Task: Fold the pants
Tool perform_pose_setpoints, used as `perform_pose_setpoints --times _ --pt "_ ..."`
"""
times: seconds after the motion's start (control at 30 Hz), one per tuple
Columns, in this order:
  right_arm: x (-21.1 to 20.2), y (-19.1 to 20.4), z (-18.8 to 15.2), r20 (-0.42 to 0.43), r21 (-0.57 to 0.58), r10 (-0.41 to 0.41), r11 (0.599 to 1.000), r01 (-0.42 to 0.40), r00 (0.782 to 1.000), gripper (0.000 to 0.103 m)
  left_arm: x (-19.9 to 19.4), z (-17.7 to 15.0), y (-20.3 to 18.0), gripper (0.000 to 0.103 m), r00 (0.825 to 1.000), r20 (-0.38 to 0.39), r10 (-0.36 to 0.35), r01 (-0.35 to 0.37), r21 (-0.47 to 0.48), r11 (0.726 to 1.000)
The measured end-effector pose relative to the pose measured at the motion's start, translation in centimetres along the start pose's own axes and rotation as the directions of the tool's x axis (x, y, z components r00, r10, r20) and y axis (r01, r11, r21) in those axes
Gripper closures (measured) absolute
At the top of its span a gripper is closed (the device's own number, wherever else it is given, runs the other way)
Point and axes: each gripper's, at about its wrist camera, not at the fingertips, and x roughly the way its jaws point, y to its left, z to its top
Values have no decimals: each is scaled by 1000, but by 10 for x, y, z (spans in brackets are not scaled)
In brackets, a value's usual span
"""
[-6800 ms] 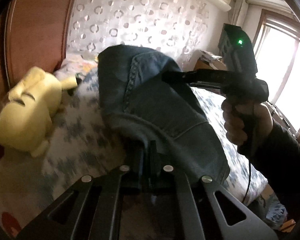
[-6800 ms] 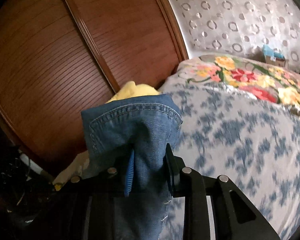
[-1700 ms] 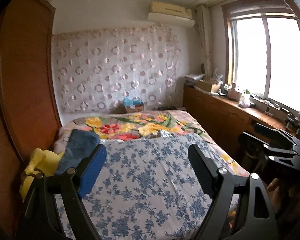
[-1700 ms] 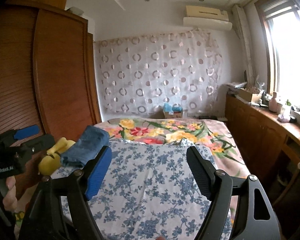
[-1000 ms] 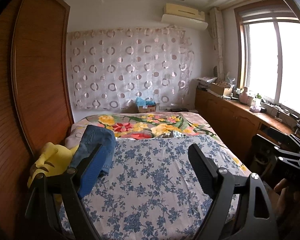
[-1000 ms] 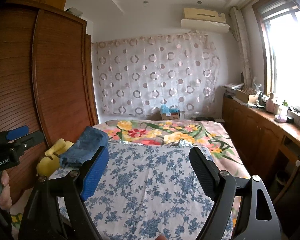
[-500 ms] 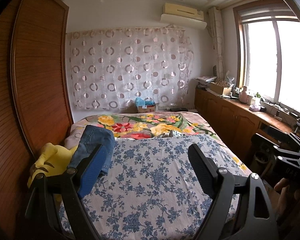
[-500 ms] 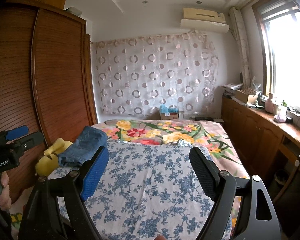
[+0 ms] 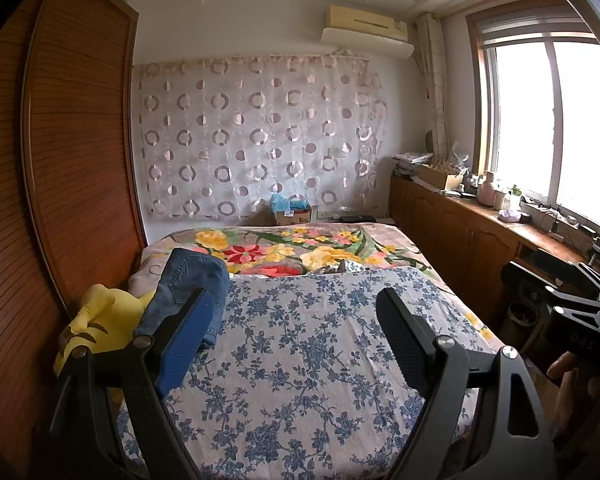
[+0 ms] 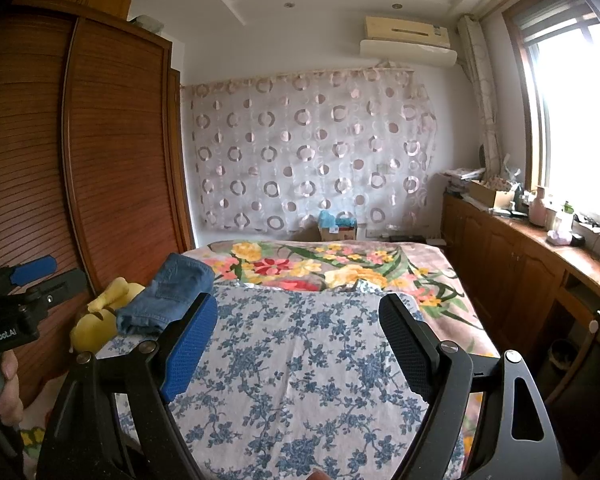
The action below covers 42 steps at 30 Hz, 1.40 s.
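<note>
Released since earlier, folded blue denim pants (image 9: 188, 292) lie mid-left of frame; my left gripper (image 9: 296, 344) and right gripper (image 10: 300, 344) gape wide, empty.

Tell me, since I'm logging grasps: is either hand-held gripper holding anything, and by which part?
Nothing. Left hand-held gripper and right are open; the jeans lie folded on the bed.

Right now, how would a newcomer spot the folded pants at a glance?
Start at the bed with its blue floral sheet, then look to its edge by the wooden wardrobe. There the folded jeans lie as a compact bundle, leaning partly on a yellow plush toy. They are the only plain blue denim among patterned bedding.
</note>
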Motion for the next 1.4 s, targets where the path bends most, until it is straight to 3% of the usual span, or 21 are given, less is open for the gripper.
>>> perform_pose_setpoints --times 1.4 --pt "-1 -1 -1 5 2 -2 1000 2 1000 18 0 -3 -1 19 1000 2 -1 1 1 1000"
